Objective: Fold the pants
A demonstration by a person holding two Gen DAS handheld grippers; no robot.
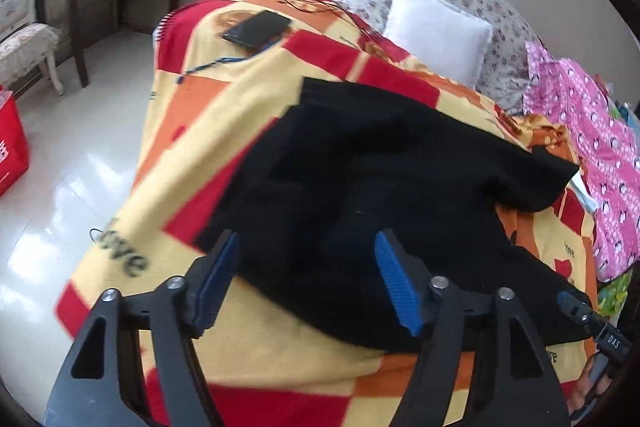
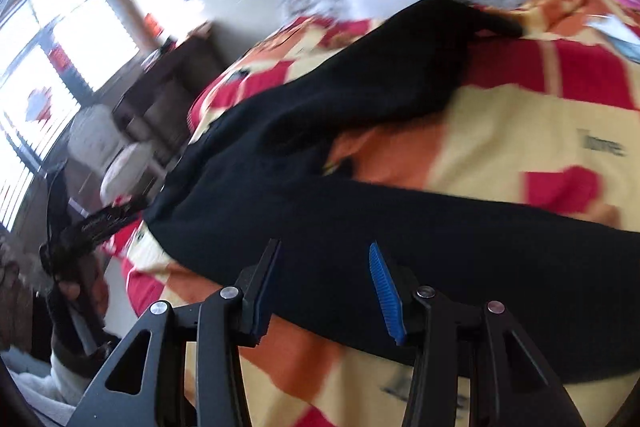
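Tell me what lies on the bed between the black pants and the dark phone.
Only bare blanket: its red, orange and yellow checks run uninterrupted from the pants up to the phone. A thin blue cord lies off to the side. The left wrist view shows this.

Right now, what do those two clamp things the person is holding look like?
Both match. The left tool has black angular arms with triangular cut-outs, silver round pivot pins and two flat fingers faced with ribbed blue pads. The right tool is built the same; in the left view its tip bears white lettering that looks like "DAS".
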